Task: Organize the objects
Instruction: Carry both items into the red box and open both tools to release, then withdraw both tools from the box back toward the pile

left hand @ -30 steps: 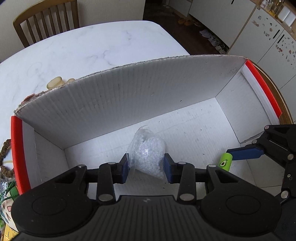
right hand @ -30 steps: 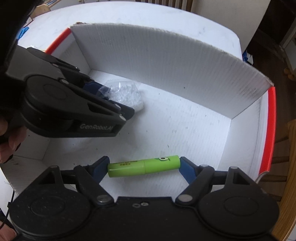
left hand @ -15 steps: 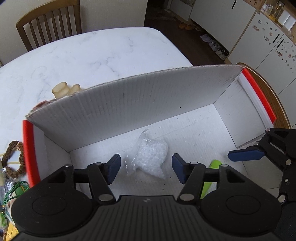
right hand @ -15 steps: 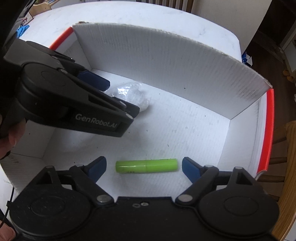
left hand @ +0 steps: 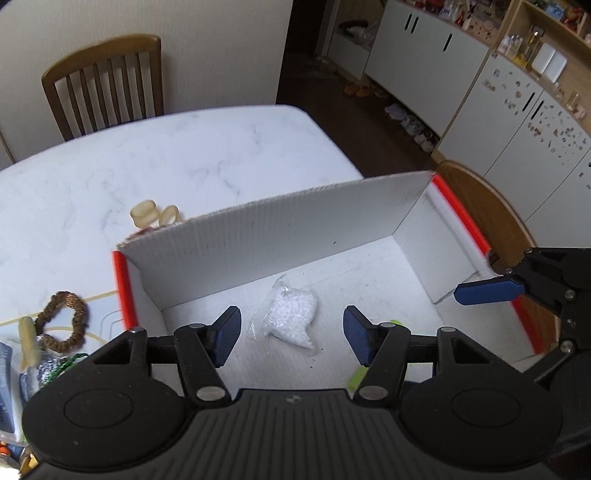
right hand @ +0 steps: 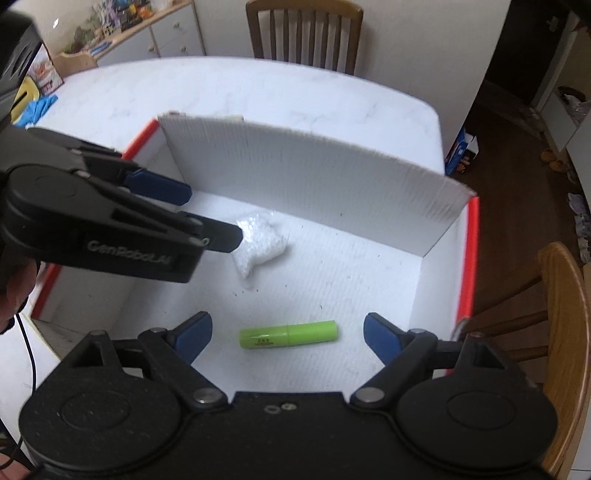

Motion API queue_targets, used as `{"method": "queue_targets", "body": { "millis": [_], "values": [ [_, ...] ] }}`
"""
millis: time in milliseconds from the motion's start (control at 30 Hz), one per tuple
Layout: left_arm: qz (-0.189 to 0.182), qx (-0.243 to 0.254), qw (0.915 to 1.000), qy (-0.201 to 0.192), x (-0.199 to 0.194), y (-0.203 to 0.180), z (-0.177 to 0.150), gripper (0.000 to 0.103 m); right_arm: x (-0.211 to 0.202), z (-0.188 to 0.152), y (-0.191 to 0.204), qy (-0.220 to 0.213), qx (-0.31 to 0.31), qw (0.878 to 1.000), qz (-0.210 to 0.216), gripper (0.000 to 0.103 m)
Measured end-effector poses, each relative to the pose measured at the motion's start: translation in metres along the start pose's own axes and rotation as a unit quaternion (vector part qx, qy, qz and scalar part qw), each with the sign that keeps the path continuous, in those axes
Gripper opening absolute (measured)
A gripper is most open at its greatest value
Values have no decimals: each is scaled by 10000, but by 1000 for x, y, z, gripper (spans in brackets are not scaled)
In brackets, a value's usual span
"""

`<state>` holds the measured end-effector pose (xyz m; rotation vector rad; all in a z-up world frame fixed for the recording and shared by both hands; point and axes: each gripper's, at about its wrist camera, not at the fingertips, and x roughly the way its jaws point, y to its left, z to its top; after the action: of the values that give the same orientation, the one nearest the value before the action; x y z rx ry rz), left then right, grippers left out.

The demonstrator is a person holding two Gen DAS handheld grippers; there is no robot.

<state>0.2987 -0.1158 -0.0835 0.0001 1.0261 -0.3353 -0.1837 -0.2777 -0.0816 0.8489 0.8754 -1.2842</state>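
Observation:
A white corrugated box with red edges (left hand: 280,243) (right hand: 306,173) stands on the marble table. On its floor lie a clear bag of white beads (left hand: 291,317) (right hand: 260,242) and a green tube (right hand: 288,334); a sliver of the tube (left hand: 356,376) shows in the left wrist view. My left gripper (left hand: 291,338) is open and empty, raised above the bag. My right gripper (right hand: 286,338) is open and empty, raised above the tube. Each gripper shows in the other's view, the right one (left hand: 487,291) and the left one (right hand: 192,210).
A brown scrunchie (left hand: 64,321) and clutter lie left of the box. Two beige rings (left hand: 153,214) sit behind it. Wooden chairs stand at the table's far side (left hand: 107,81) (right hand: 303,33) and right (right hand: 561,332). Blue cloth (right hand: 37,109) lies far left.
Both grippers opened, releasing the bead bag and the green tube onto the box floor, then rose up and back out of the box.

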Motion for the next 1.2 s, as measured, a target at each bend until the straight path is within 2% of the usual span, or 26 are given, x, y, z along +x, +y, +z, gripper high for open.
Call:
{"method": "queue_targets", "body": {
  "millis": [233,667,733,933,1000,1200],
  "values": [
    [-128,96,9991,-381,-43,4,-12,60,-35,-6,11,-403,74,9991,-123,88],
    [-169,170,9945,-1022,-122,40,-52,61,-86,-11,57,-1205,127,9926,60,88],
    [-166,134,9937,-1098,-132,48,-59,65,-93,-13,68,-1409,1,9900,60,90],
    [-112,44,9914,-1300,-156,75,-81,67,-104,-20,106,-1768,-273,9839,20,93],
    [-49,34,9904,-1384,-165,86,-89,73,-105,-22,117,-1864,-302,9820,24,94],
    [191,-60,9870,-1597,-187,121,-116,76,-108,-29,147,-2186,-250,9754,106,101]
  ]
}}
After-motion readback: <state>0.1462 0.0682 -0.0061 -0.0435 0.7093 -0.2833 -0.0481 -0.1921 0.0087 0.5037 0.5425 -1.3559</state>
